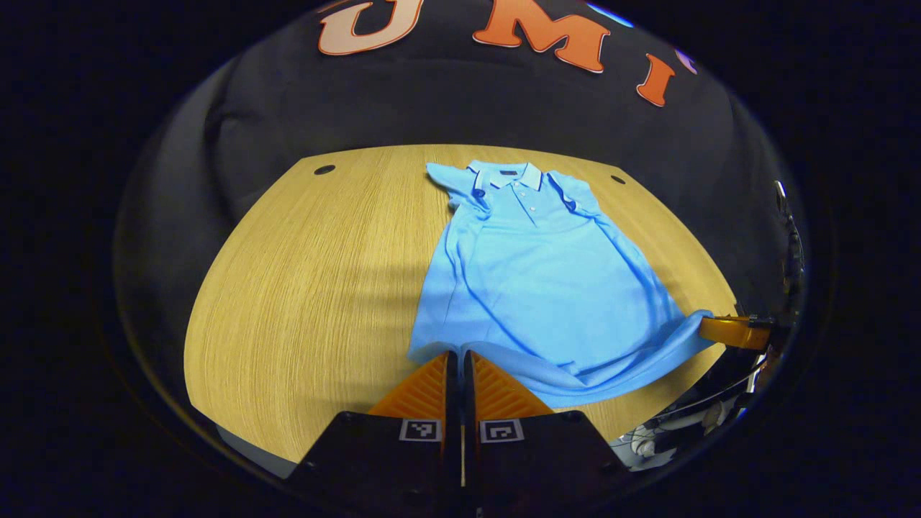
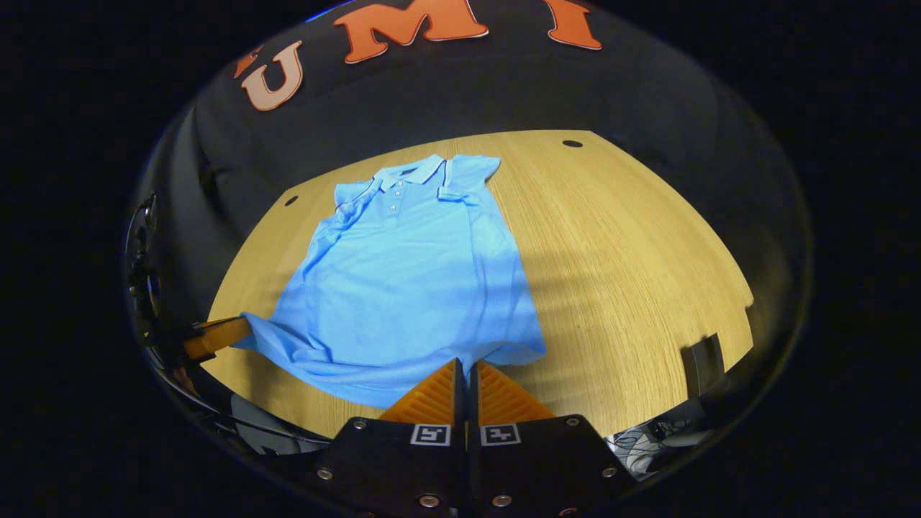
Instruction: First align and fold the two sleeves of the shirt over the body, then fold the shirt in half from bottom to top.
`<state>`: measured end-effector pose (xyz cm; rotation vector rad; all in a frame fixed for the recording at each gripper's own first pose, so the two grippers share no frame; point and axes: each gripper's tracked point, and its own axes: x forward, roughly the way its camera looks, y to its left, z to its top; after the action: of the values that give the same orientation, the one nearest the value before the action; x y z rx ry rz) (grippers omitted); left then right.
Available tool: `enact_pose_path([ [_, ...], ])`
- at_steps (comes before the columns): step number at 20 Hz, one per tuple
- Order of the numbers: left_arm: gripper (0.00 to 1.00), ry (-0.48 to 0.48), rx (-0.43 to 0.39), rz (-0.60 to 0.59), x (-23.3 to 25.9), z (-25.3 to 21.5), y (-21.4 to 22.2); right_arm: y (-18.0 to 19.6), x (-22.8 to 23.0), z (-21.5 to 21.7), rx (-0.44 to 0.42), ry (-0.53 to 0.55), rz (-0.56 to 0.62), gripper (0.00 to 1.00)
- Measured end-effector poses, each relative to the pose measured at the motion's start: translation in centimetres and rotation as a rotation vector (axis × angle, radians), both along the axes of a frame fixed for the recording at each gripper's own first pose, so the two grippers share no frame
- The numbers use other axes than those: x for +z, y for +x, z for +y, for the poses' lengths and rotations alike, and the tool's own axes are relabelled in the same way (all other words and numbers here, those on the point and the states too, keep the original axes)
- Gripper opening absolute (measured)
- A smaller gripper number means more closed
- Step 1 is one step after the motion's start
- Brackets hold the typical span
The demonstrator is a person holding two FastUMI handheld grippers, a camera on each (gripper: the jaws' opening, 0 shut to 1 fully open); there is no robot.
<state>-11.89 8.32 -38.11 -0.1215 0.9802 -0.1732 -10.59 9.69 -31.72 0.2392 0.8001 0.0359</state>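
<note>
Pinching the limp shirt's (image 1: pixel 532 288) hem corners, both closed grippers (image 1: pixel 461 352) (image 2: pixel 468 362) suit soft, light fabric at lower frame.

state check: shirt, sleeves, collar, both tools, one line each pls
shirt: flat on the table, front up, bottom hem lifted at both corners, not yet folded in half
sleeves: folded in over the body
collar: at the far end, buttons showing
left tool: shut on the hem's corner
right tool: shut on the other hem corner
</note>
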Motion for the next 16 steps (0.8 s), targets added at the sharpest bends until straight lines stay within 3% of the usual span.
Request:
enact_pose_path([
  [9, 0.06, 0.013, -0.068, -0.116, 3.6, -1.0, 10.5, 9.2, 4.0, -2.0, -0.049, -0.010, -0.038, 0.01],
  [16, 0.06, -0.010, -0.078, -0.118, 1.8, -1.2, 17.3, 16.1, 3.7, -2.2, -0.083, -0.019, -0.019, 0.01],
])
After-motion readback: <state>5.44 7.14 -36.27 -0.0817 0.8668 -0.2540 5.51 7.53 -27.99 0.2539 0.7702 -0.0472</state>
